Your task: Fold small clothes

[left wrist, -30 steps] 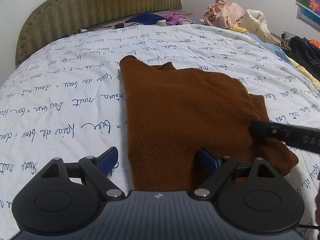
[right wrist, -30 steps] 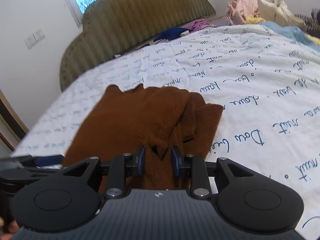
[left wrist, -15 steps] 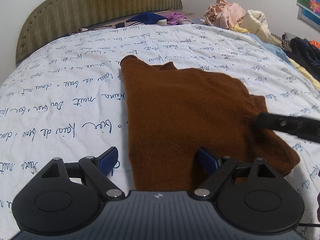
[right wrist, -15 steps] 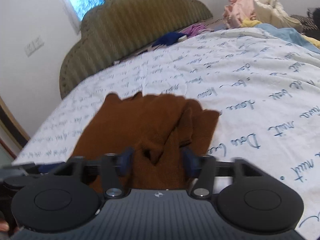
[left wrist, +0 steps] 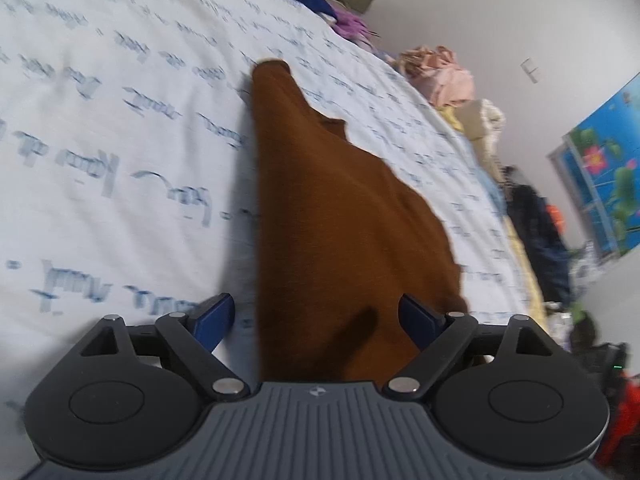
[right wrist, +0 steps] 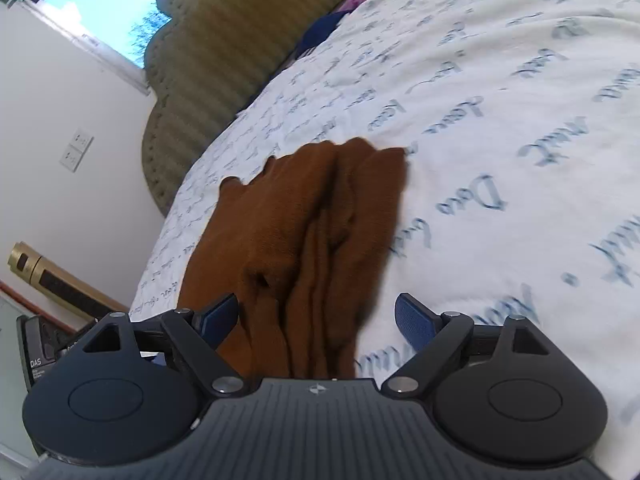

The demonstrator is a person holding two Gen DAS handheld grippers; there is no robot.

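Knitwear fills our left wrist view: a brown sweater (left wrist: pixel 340 208) lies folded on the bed's white script-printed sheet (left wrist: pixel 100 140), running from near to far. Our left tool (left wrist: pixel 316 316) hangs over its near end, jaws spread wide, gripping nothing. A heap of clothes (left wrist: pixel 440 76) sits far right. From the right wrist, we see the sweater's (right wrist: pixel 312 220) bunched folds between the blue pads (right wrist: pixel 414 318) of our right tool (right wrist: pixel 316 316), whose jaws are opening, clear of the cloth. An olive headboard (right wrist: pixel 208 52) stands far left.
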